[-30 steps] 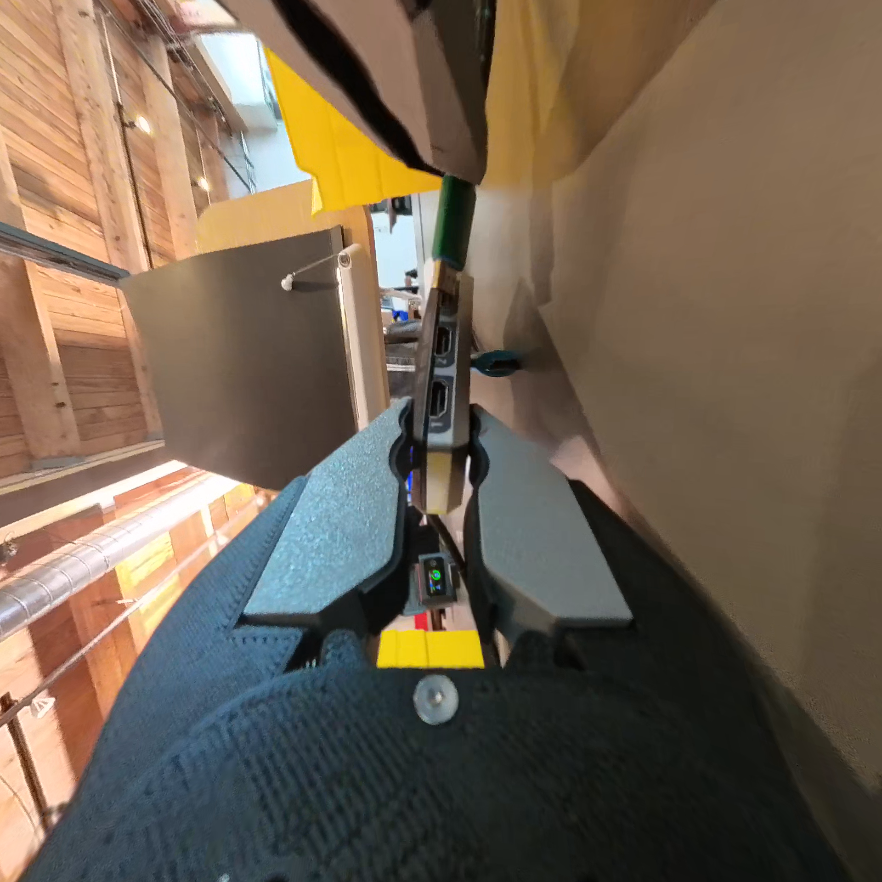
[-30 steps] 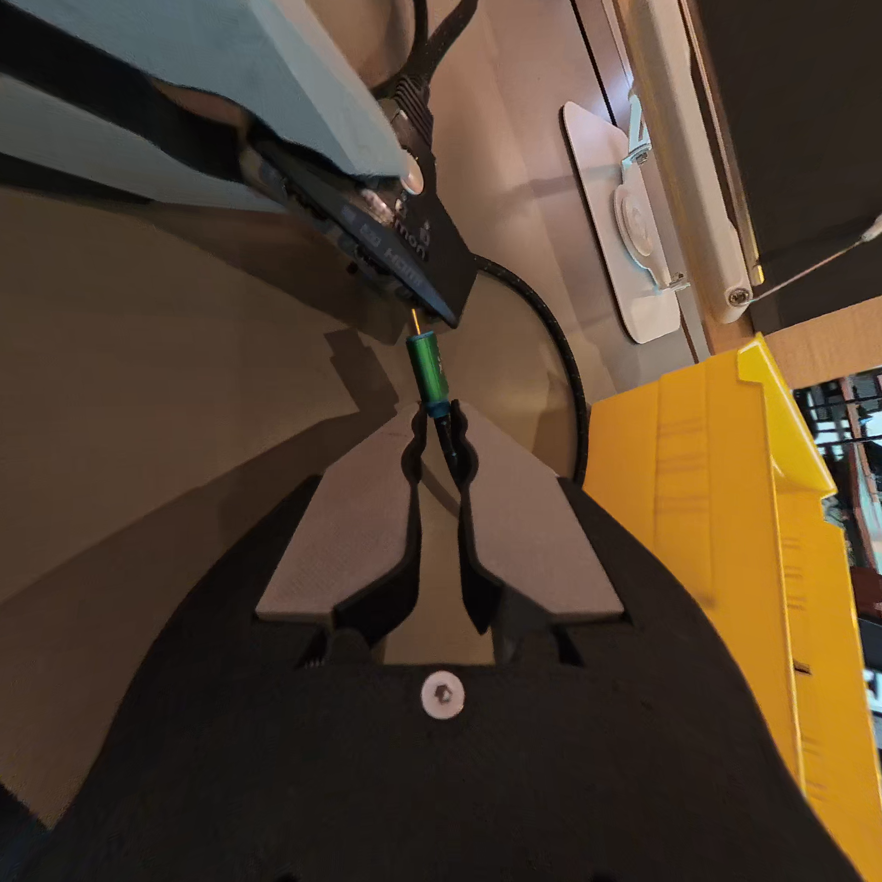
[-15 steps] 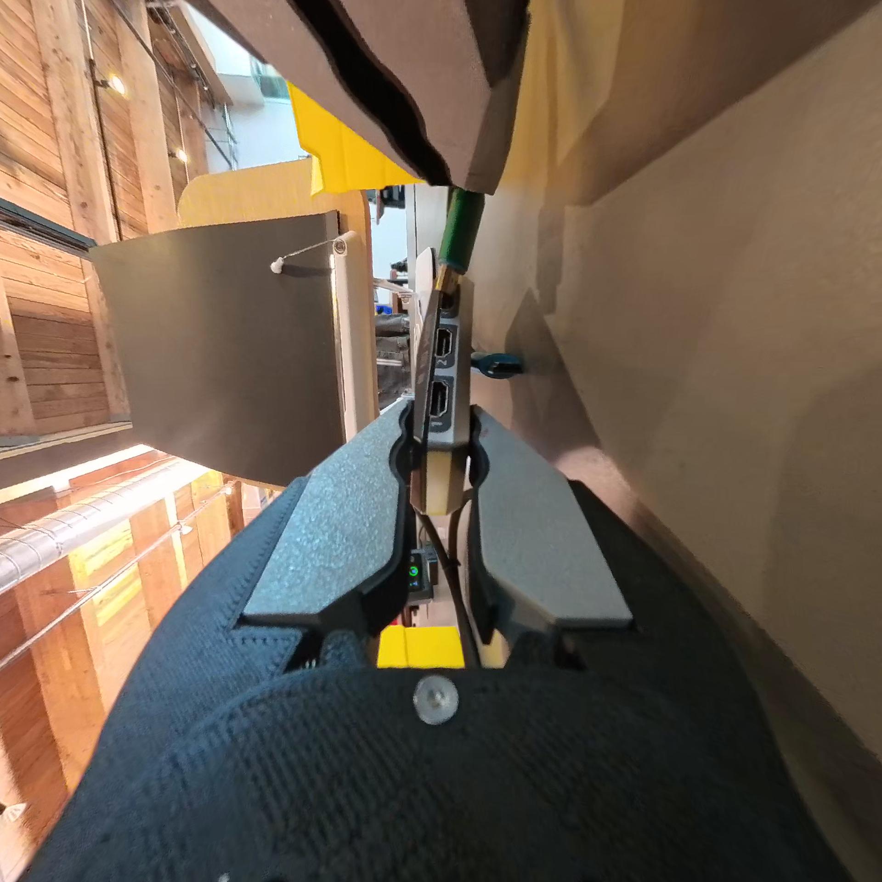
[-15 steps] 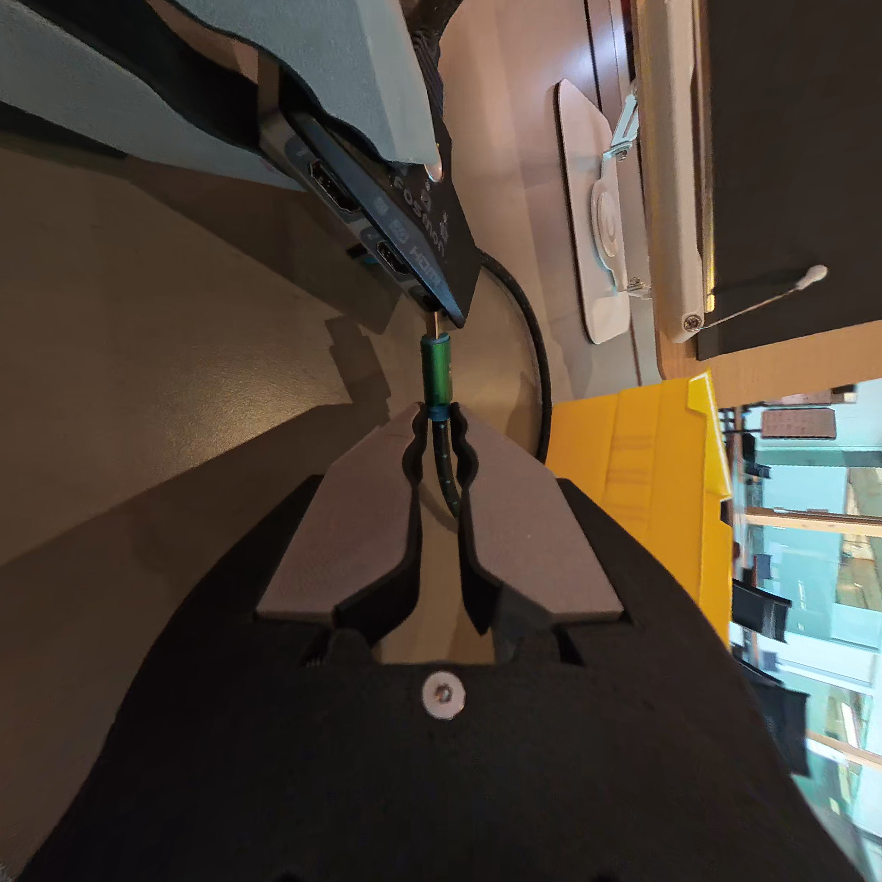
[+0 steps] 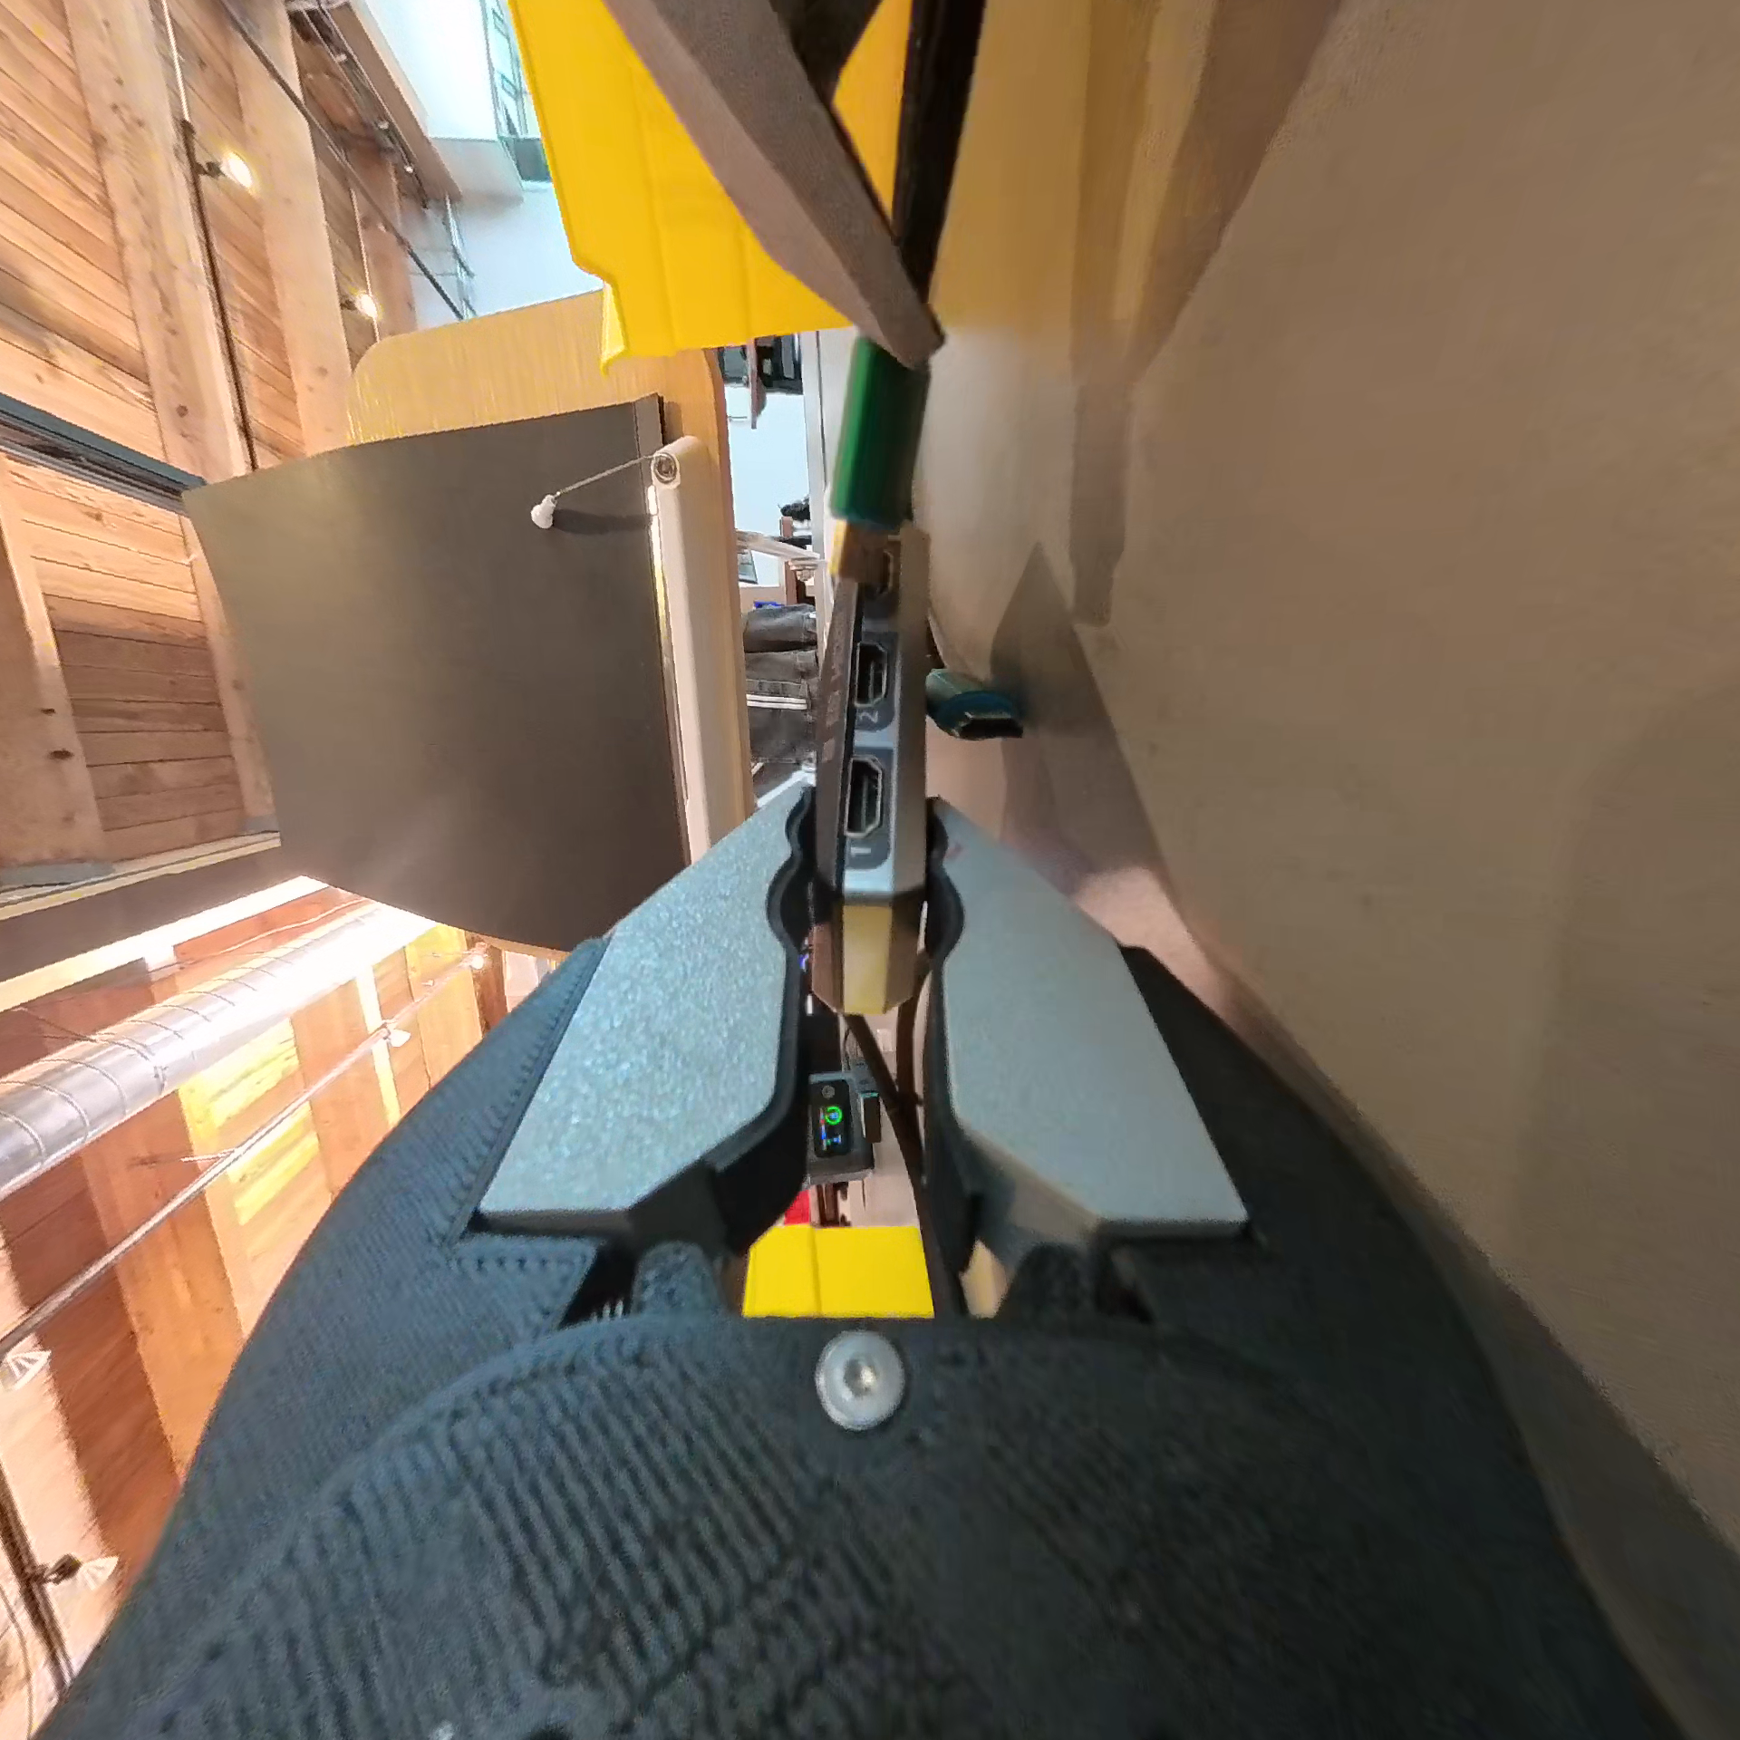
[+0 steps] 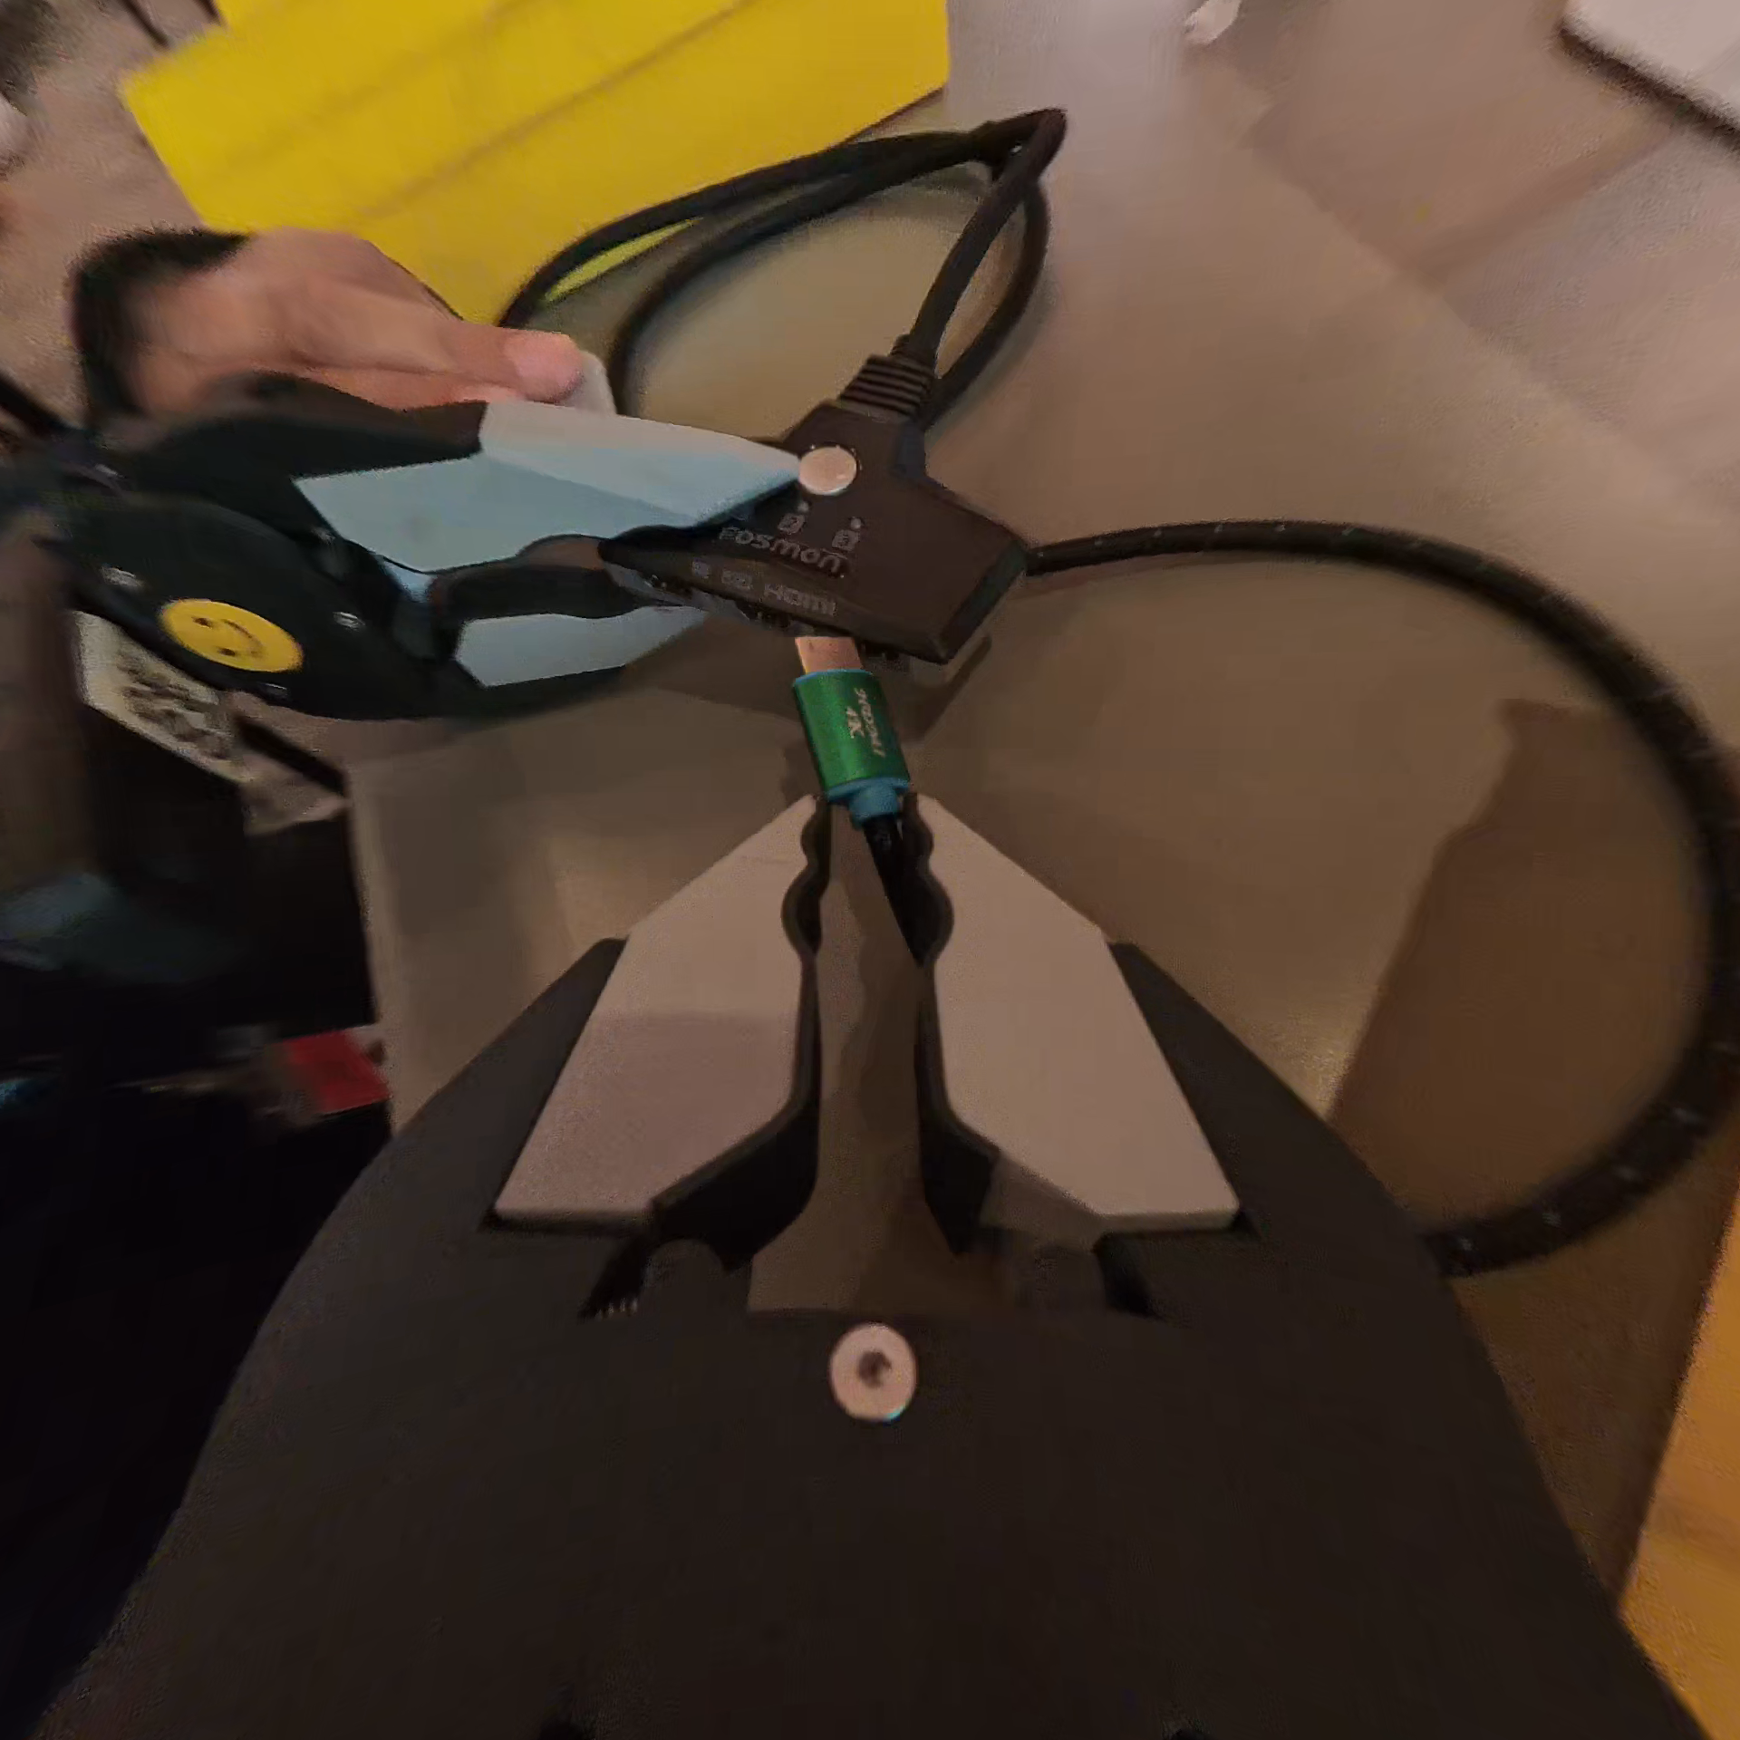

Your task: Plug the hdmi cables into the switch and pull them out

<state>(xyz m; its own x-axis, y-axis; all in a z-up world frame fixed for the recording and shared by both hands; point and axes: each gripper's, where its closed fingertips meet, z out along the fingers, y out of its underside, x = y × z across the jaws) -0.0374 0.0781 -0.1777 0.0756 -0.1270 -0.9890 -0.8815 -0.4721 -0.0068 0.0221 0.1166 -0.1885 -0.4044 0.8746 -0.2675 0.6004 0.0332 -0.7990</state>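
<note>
The left claw (image 5: 871, 904) is clamping one end of the black HDMI switch (image 6: 852, 565), holding it clear of the beige table (image 6: 1224, 772). The right claw (image 6: 861, 871) is closing on the black cable (image 6: 894, 890) just behind its green plug (image 6: 852, 734). Compared with half a second ago, the right wrist view is showing the switch flat rather than edge-on, and the plug's gold tip is still sitting at the end port, only partly in. By my reading, insertion is still in progress. Two neighbouring ports are standing empty. A blue plug (image 5: 974, 708) is lying on the table beyond the switch. A yellow bin (image 6: 527, 122) is sitting behind, well apart, leaving open table for pulling back.
</note>
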